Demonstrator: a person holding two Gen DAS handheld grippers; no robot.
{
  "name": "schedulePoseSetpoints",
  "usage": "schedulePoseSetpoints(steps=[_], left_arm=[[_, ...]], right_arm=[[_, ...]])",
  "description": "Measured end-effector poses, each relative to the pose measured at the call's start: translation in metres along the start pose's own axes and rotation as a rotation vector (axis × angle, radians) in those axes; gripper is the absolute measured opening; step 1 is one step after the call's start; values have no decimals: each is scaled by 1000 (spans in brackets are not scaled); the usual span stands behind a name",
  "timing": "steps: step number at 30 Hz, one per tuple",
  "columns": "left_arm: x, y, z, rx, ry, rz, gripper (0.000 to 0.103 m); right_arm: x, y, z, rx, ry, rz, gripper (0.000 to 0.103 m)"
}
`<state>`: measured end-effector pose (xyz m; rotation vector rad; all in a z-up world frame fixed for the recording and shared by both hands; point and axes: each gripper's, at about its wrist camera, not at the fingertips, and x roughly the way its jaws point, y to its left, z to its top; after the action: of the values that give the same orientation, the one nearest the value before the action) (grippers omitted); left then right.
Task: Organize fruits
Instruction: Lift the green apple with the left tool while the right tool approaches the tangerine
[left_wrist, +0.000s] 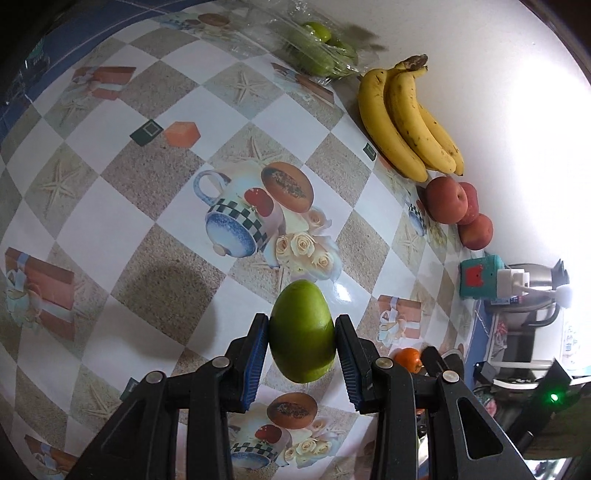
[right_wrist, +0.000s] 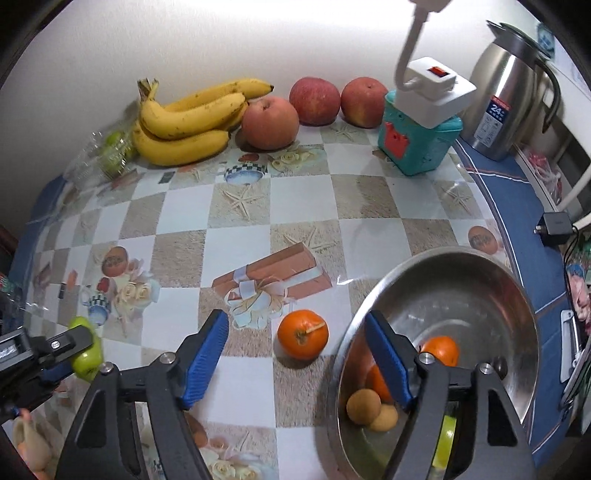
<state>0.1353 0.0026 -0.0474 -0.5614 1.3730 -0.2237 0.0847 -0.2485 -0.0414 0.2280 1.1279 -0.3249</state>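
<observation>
Left gripper (left_wrist: 302, 341) clamps green mango (left_wrist: 302, 332); right gripper (right_wrist: 297, 363) wide open (empty), orange (right_wrist: 303, 334) between fingers.

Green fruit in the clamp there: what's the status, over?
Left gripper shut on green fruit, held above the table. Right gripper open, over the orange beside the steel bowl. Nothing in the way.

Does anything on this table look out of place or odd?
Mostly tidy. One orange sits alone on the table beside the steel bowl holding the other small fruits, and a white power adapter perches atop a teal box.
</observation>
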Motion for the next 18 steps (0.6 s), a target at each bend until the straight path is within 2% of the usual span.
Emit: schedulePoseSetpoints(steps=[1,3,8,15,18], left_arm=[[0,0,0,-2,3,-3,39],[1,0,0,-3,6,-8,39],[0,0,1,-5,6,-17,39],[0,1,1,-14,12,-23,39],[0,2,1,-18,12,-21,39]], right_arm=[[4,2,1,-5,10,-4,65],[11,6,3,-18,33,-13,60],[23,13,3,-59,61,-73,58],[36,12,2,-85,102,-130,44],[38,12,1,-84,108,-135,43]])
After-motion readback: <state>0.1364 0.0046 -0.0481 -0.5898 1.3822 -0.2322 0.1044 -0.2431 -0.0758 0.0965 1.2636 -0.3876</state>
